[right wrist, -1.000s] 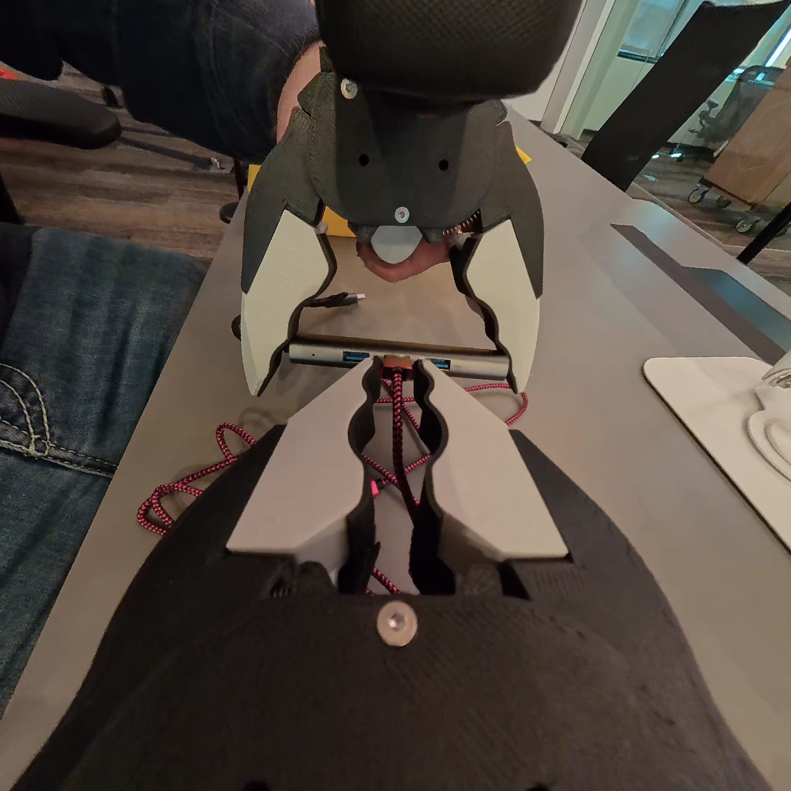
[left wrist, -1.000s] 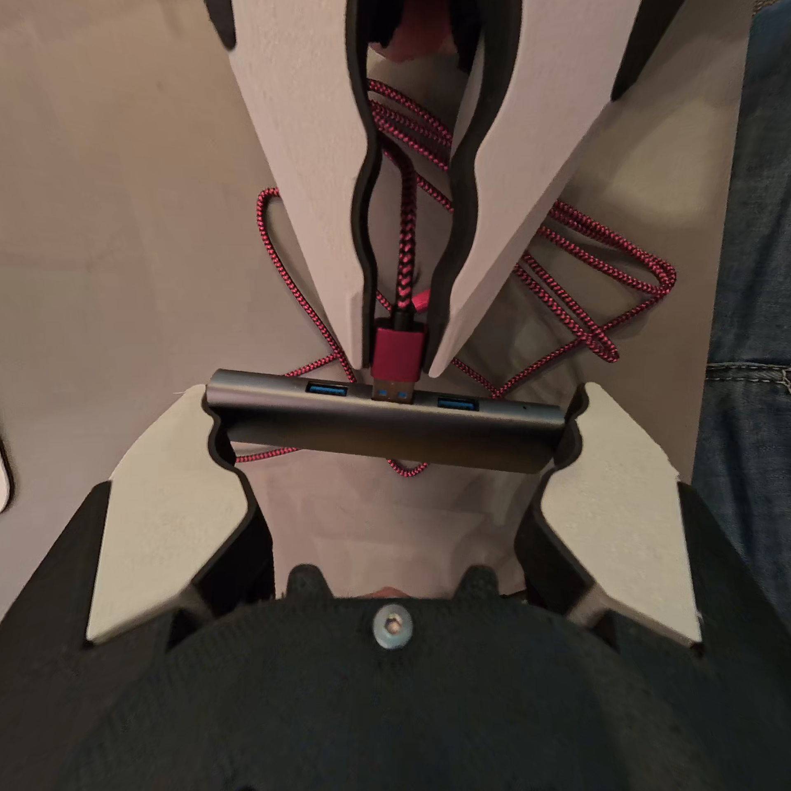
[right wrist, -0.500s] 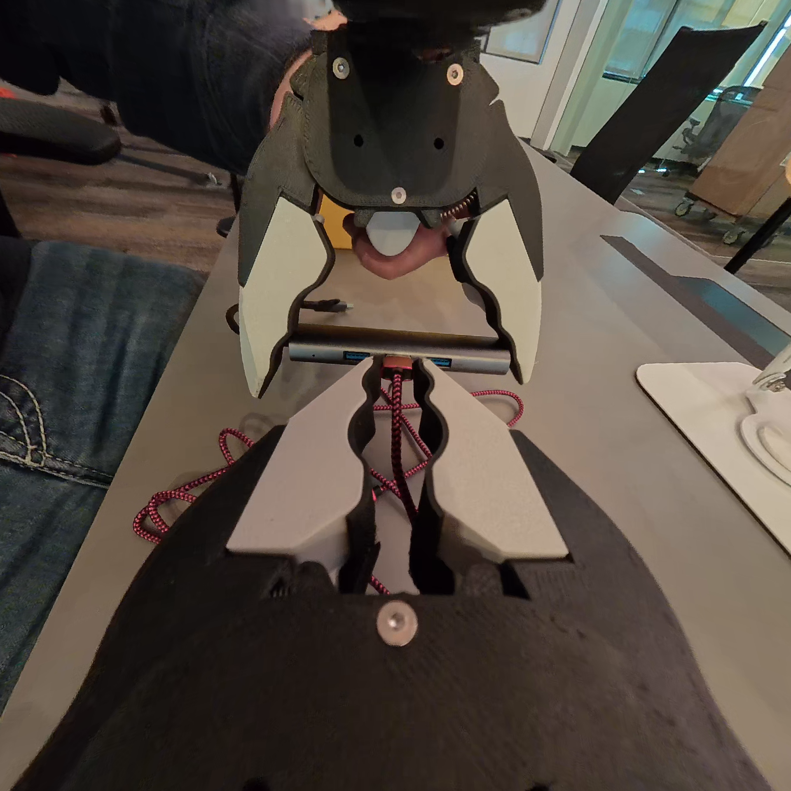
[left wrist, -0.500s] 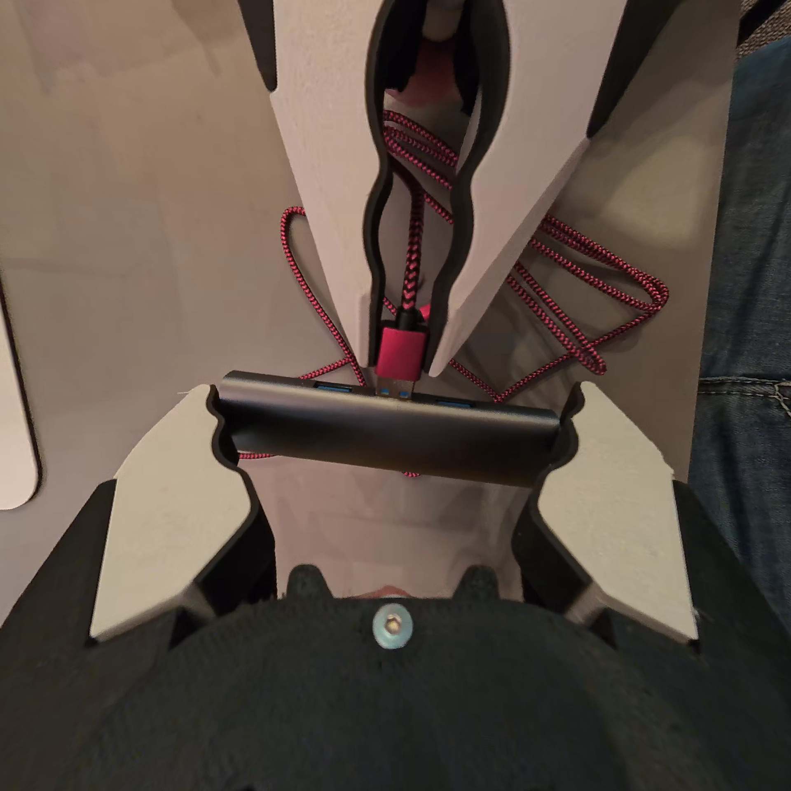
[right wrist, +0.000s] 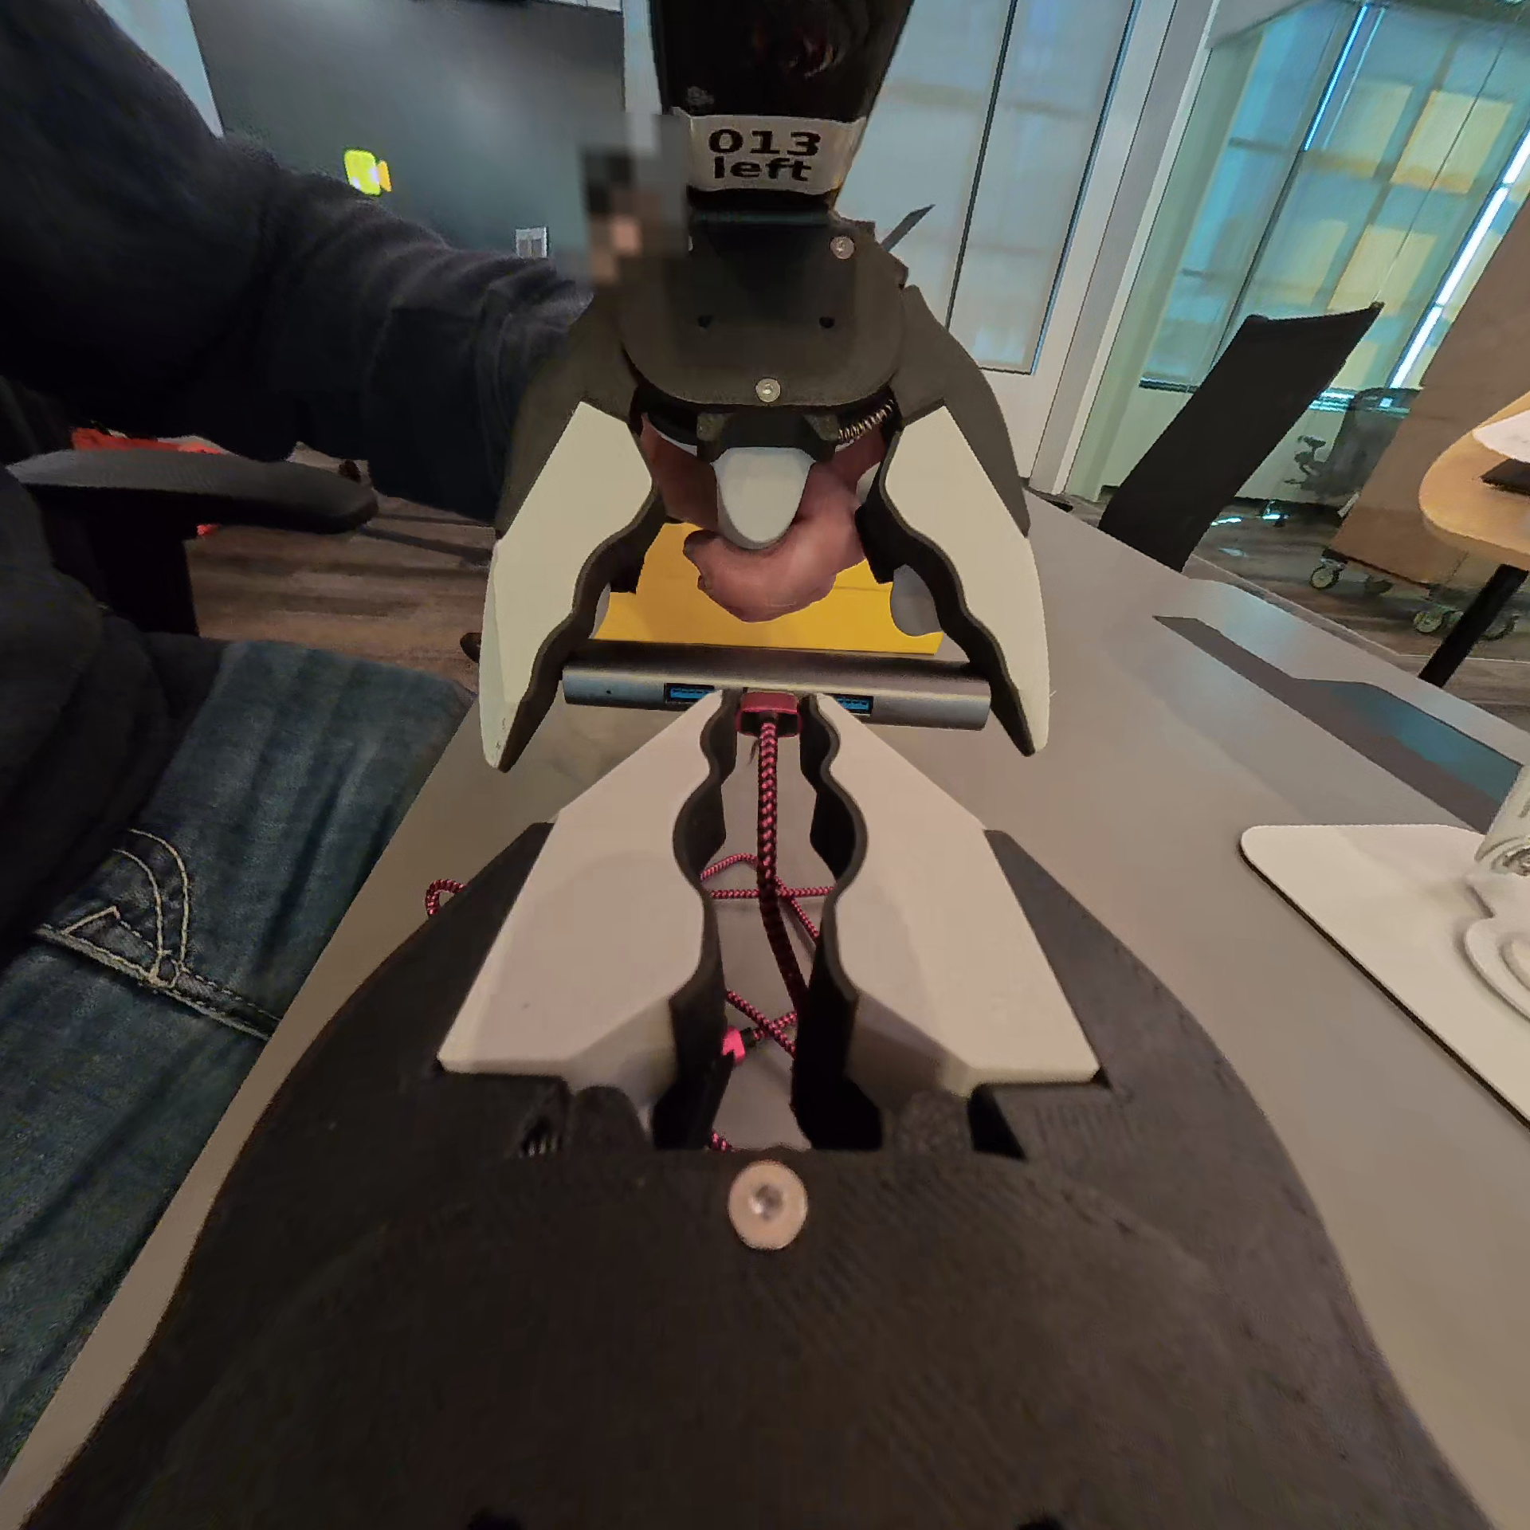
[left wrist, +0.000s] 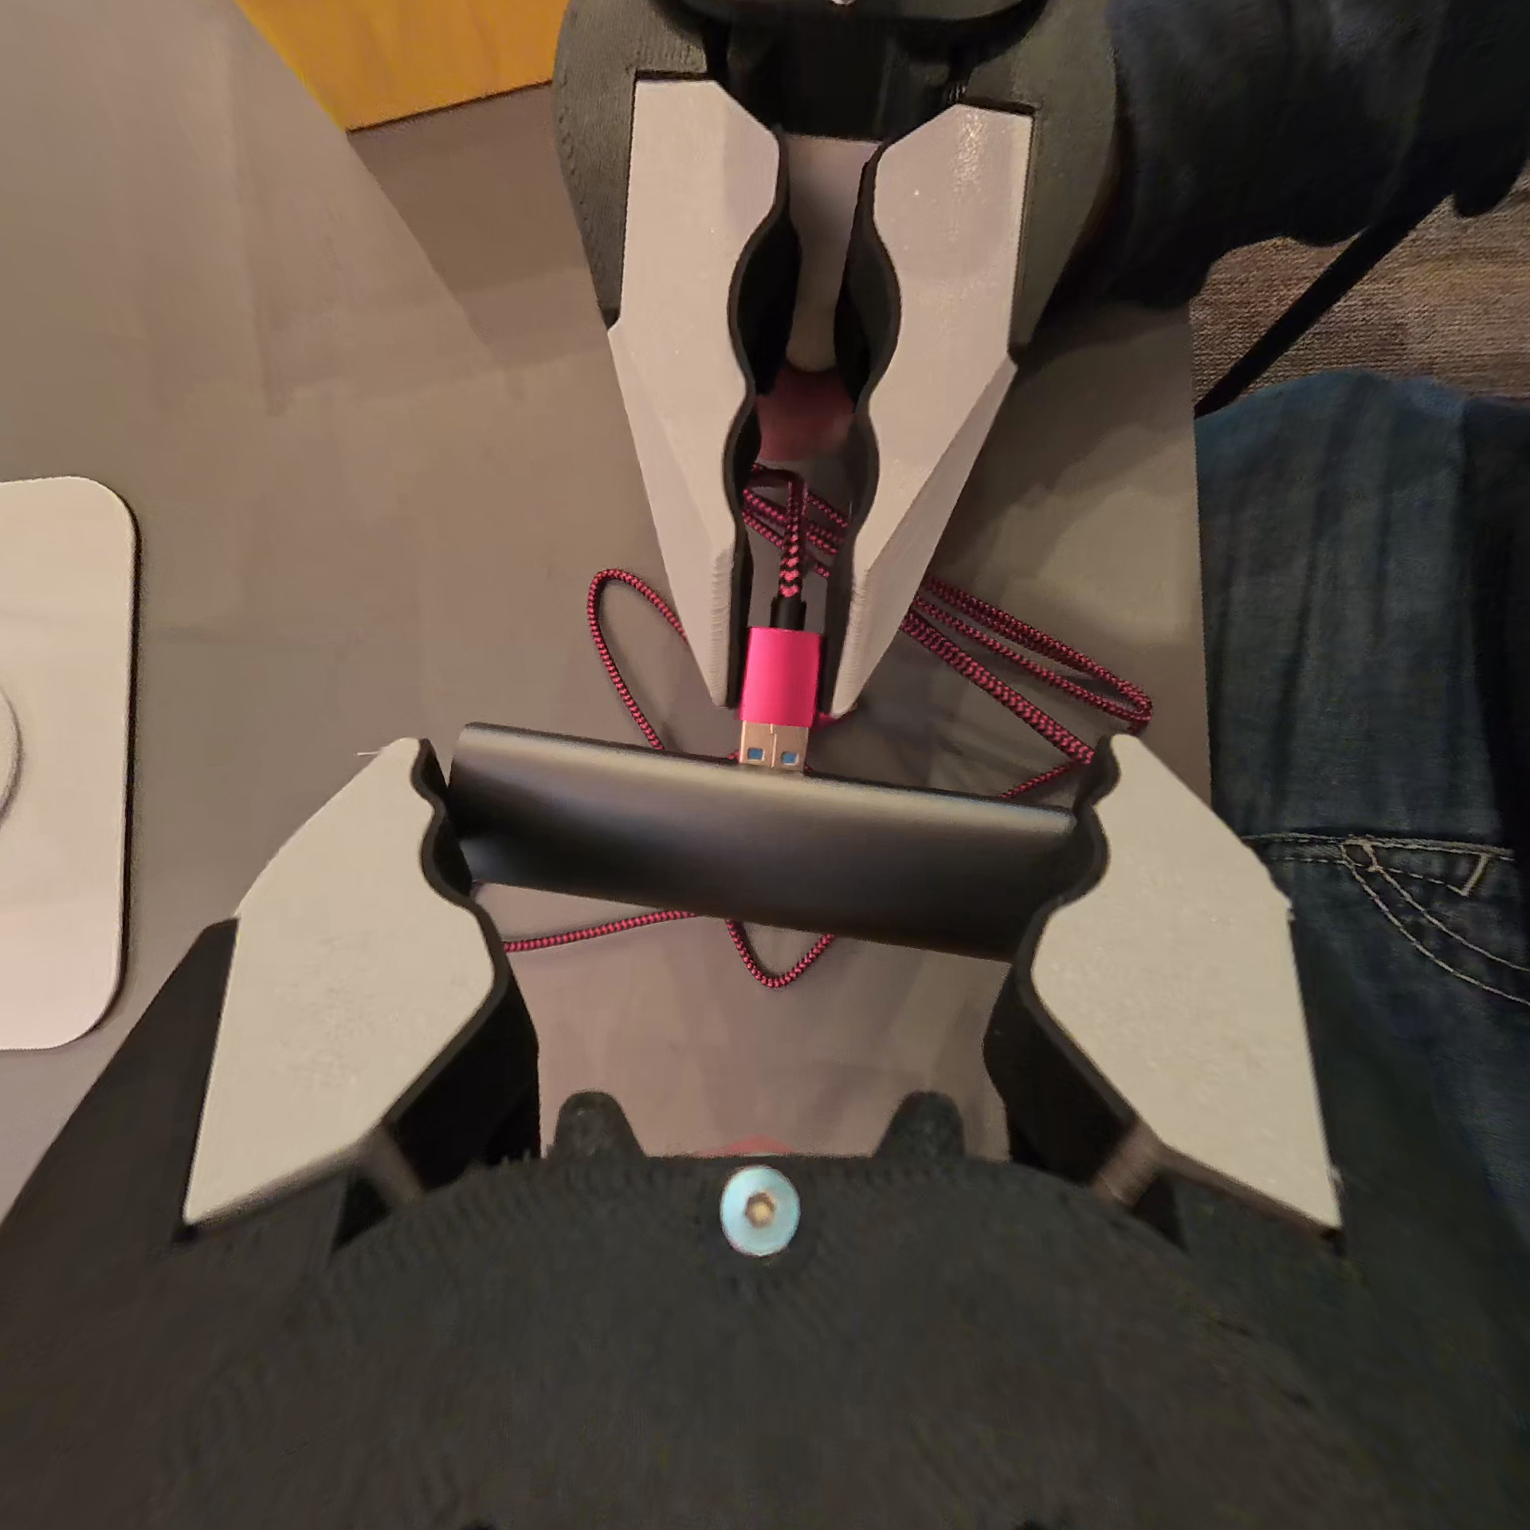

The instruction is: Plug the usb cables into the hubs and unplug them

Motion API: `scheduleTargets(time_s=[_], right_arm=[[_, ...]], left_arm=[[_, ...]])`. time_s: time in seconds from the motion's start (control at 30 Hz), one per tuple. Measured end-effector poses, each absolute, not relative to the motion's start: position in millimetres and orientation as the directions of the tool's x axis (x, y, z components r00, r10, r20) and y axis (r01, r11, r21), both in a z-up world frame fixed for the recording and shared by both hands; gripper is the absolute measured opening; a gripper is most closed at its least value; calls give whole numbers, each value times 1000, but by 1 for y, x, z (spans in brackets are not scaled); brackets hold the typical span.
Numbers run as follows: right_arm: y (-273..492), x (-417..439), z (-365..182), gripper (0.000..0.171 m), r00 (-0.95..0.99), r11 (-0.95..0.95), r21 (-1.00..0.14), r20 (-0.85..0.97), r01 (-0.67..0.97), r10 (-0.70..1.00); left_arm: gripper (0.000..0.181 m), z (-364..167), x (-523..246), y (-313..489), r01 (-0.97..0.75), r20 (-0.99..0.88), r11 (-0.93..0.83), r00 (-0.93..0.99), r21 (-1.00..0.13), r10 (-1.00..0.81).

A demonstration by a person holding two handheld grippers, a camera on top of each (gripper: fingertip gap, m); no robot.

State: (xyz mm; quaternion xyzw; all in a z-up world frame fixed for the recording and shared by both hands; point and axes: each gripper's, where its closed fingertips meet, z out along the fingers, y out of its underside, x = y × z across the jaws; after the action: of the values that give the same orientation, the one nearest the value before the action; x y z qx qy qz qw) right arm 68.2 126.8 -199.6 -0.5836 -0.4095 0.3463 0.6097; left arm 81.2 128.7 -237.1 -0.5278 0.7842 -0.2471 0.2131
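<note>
At frame centre my left gripper [left wrist: 762, 836] clamps the dark hub [left wrist: 745, 836] by its two ends, lifted above the table [left wrist: 331, 414]. Just above it, my right gripper [left wrist: 782, 695] pinches the pink plug [left wrist: 780, 680], its metal tip meeting the hub's edge; the braided cable [left wrist: 1035, 654] pools upper right.

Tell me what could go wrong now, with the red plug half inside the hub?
1. The red USB plug shows bare metal outside the grey USB hub; pushing or pulling off-axis may bend it.
2. The left gripper holds the hub only by its ends, so it may twist.
3. The right gripper pinches only the plug's shell and may slip.
</note>
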Motion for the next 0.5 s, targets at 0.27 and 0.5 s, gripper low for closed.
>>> scheduleTargets(time_s=[0.27,0.5], right_arm=[[128,64,-204,13,427,88,-987,138,134,894],[133,72,-223,13,441,27,-973,128,228,888]], left_arm=[[146,-260,63,137,-809,-163,462,-433,-363,-887],[146,-284,60,149,-863,-176,395,-356,-314,-918]])
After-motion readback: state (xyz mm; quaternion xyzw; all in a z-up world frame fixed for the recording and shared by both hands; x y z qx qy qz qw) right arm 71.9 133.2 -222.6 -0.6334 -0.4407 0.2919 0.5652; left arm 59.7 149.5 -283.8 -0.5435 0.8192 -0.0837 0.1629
